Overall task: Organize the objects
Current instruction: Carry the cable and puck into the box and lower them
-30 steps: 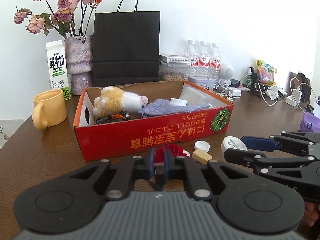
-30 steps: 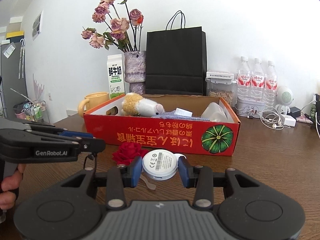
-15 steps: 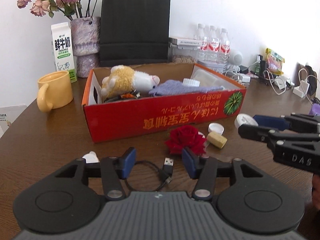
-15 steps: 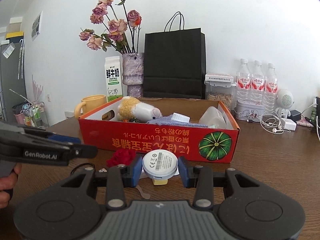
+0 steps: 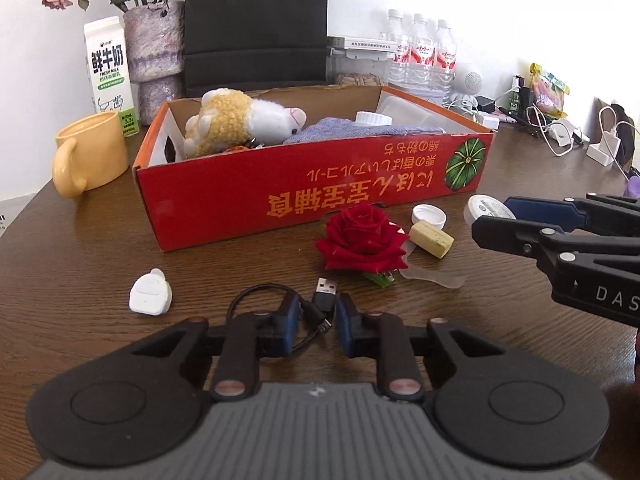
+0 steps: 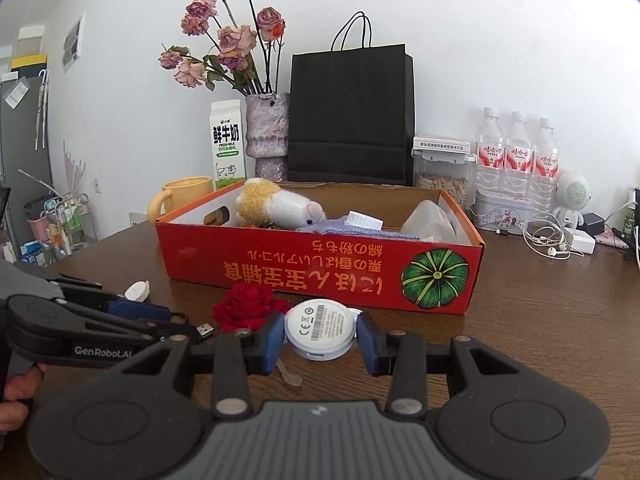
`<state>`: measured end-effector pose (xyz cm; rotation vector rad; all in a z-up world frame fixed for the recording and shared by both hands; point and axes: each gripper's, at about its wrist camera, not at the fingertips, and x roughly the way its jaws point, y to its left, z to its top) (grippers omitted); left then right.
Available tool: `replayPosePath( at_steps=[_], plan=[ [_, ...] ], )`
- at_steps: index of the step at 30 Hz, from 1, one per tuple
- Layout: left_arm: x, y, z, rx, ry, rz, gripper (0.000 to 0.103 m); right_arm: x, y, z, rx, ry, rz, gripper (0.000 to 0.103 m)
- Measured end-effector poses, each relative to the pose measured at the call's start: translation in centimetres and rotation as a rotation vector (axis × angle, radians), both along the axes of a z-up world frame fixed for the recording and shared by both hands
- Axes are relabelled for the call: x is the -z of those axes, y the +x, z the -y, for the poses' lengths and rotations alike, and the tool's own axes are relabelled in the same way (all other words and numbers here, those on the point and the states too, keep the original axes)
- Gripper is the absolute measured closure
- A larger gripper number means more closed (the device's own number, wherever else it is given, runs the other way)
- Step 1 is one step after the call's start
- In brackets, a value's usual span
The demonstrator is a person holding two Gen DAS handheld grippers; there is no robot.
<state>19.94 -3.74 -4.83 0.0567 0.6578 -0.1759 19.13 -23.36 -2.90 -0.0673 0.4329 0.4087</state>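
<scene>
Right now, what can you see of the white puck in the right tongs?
The white puck is a flat round disc, smooth plastic by its look, its face printed with a CE mark, a barcode and small text. It stands on edge, facing the camera, clamped between the blue pads of the right tongs, in front of the red box.

- The plush toy [image 5: 244, 120], a cloth [image 5: 360, 132] and a lid [image 5: 374, 119] lie in the cardboard box [image 5: 304, 196].
- Before the box: a rose [image 5: 360, 240], a cork [image 5: 431, 239], a bottle cap [image 5: 429, 216], a USB cable [image 5: 316, 304].
- Left of the box: a mug [image 5: 90, 154]; behind it, a milk carton [image 5: 109, 76], vase [image 5: 154, 52], paper bag [image 5: 256, 20].
- Right behind the box: water bottles [image 5: 420, 54].
</scene>
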Motion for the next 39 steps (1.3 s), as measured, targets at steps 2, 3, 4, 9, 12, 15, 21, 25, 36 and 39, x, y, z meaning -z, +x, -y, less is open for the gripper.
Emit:
replayPosePath(
  at_steps=[2,3,4,9,12,15,21,25,36,39],
  plan=[
    [0.0,0.1,0.5,0.003,0.000,0.000,0.084,0.0,0.0,0.0,0.000,-0.001,-0.001,0.065],
    [0.1,0.1,0.6,-0.002,-0.003,0.002,0.085,0.0,0.0,-0.1,0.000,-0.001,-0.002,0.065],
    [0.1,0.1,0.6,-0.007,-0.008,0.004,0.086,0.1,0.0,-0.1,-0.001,-0.002,-0.002,0.065],
    [-0.2,-0.4,0.4,-0.020,-0.020,0.033,0.090,0.1,-0.1,-0.1,-0.004,-0.004,0.002,0.065],
    [-0.7,-0.9,0.3,-0.030,-0.029,0.059,0.090,0.1,-0.1,-0.2,-0.004,-0.005,0.003,0.065],
    [-1.5,-1.6,0.1,-0.039,-0.030,0.096,0.090,0.0,-0.1,-0.1,-0.003,-0.002,0.008,0.065],
    [-4.1,-1.8,-0.3,-0.052,-0.025,0.189,0.090,-0.7,-0.1,0.1,-0.003,0.021,0.033,0.065],
    [-5.8,-0.9,-0.3,-0.053,-0.021,0.238,0.090,-1.7,0.5,0.0,-0.005,0.032,0.053,0.065],
    [-8.0,3.3,0.8,-0.066,-0.014,0.307,0.090,-4.7,4.5,-2.0,-0.014,0.000,0.151,0.065],
    [-7.9,4.9,1.0,-0.085,-0.009,0.308,0.090,-4.9,6.4,-2.4,-0.002,0.009,0.165,0.065]
  ],
)
